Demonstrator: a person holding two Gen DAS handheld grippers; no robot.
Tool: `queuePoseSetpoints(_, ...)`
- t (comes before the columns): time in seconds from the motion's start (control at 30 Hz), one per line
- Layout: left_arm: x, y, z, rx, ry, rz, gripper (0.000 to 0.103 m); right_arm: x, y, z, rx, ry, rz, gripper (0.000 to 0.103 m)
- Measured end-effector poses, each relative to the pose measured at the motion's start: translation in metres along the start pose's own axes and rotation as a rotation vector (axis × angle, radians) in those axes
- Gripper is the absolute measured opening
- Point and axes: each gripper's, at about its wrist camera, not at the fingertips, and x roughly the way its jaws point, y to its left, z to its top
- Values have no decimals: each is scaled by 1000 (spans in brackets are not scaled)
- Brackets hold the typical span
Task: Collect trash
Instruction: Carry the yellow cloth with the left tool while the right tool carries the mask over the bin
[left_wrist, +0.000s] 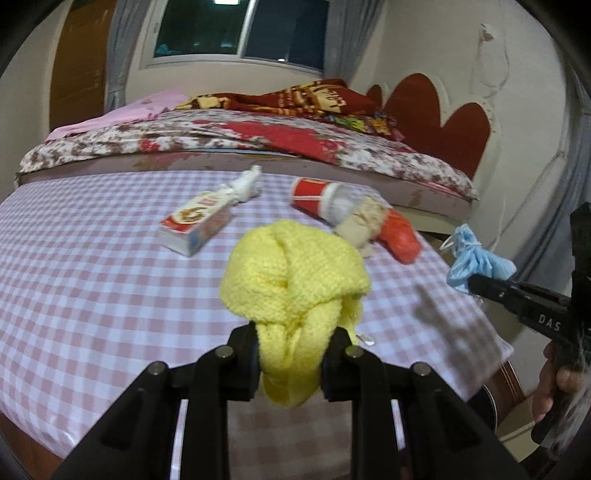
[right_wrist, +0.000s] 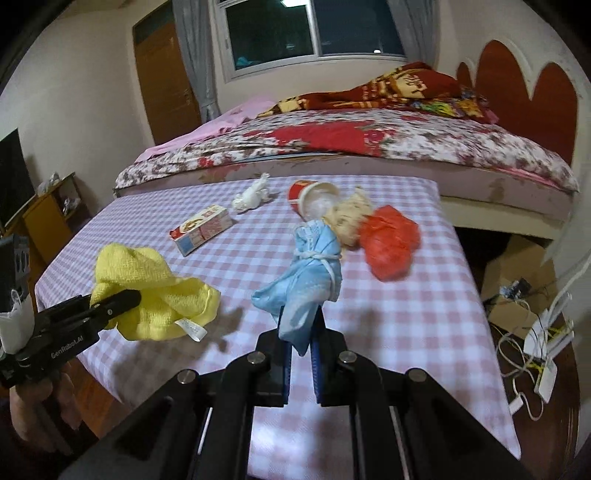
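Note:
My left gripper (left_wrist: 290, 347) is shut on a bunched yellow knitted cloth (left_wrist: 295, 273), held above the checkered table (left_wrist: 92, 266); the same cloth (right_wrist: 151, 288) shows at the left of the right wrist view. My right gripper (right_wrist: 301, 343) is shut on a crumpled blue face mask (right_wrist: 310, 273) tied with its white loops, also seen as a blue mask (left_wrist: 476, 258) at the right of the left wrist view. On the table lie a small carton (left_wrist: 195, 225), a twisted white tissue (left_wrist: 247, 186), a red paper cup (left_wrist: 317, 197), a beige wad (left_wrist: 362, 221) and a red plastic bag (left_wrist: 400, 236).
A bed (right_wrist: 369, 147) with a floral cover stands just behind the table. Cardboard boxes and tangled cables (right_wrist: 532, 321) lie on the floor to the right of the table. A wooden shelf (right_wrist: 48, 214) stands at the far left. A hand (left_wrist: 554, 391) holds the right gripper's handle.

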Motion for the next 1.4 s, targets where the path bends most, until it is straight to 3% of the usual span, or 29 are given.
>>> queuePoseSetpoints(0.8,-3,-165,-26,204,37,-238,25,-97,-108,-72,155,-5,-143,9)
queuePoseSetpoints(1.4,11,-275,-81,356,163,-406,25,-133,-186,-159,286,109,-261,10)
